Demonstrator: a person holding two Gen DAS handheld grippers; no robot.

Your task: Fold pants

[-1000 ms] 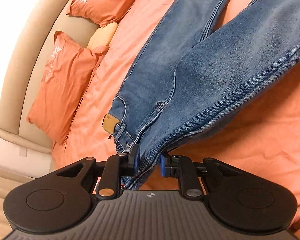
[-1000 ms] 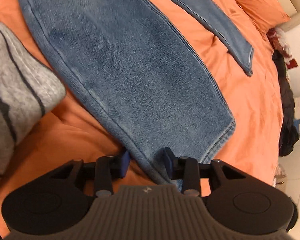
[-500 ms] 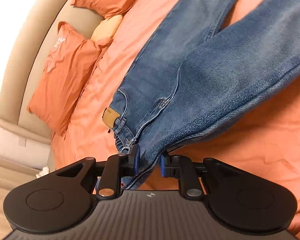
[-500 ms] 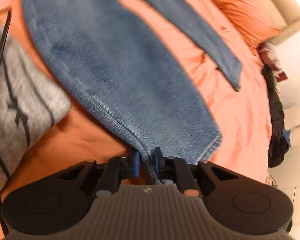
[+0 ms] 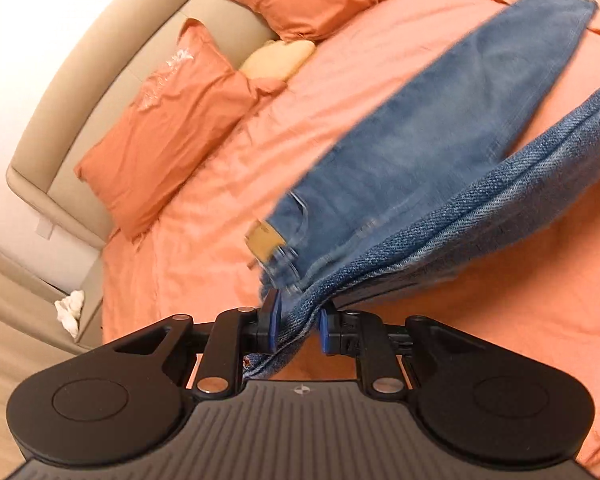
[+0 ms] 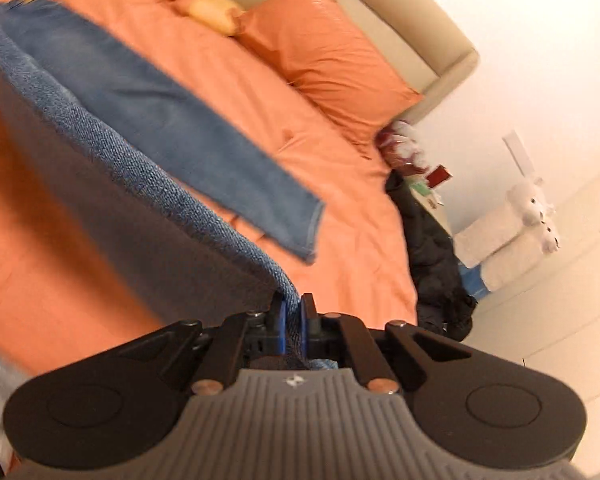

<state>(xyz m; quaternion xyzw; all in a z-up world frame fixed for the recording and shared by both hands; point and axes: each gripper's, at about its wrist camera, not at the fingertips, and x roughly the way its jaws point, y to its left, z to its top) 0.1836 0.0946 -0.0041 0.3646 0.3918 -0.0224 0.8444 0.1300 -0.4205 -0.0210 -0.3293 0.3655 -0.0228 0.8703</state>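
Jaws on both sides are gripping denim: our left gripper (image 5: 295, 326) is pinching the jeans (image 5: 420, 168) at the waistband end, its jaws held a little apart by the bunched thickness of cloth, and our right gripper (image 6: 293, 322) is clamping the hem end of one leg with its jaws nearly closed on the fabric. We are holding that near leg up off the bed (image 5: 204, 236), its edge running taut between the two grips, while the far leg (image 6: 172, 132) is lying flat on the orange cover, stretched toward the pillows (image 5: 168, 120). We judge the task to be only beginning: the lengthwise fold, laying the lifted leg over the flat one, is under way but not landed. Aligning the legs, smoothing them, and folding across the length are all remaining.
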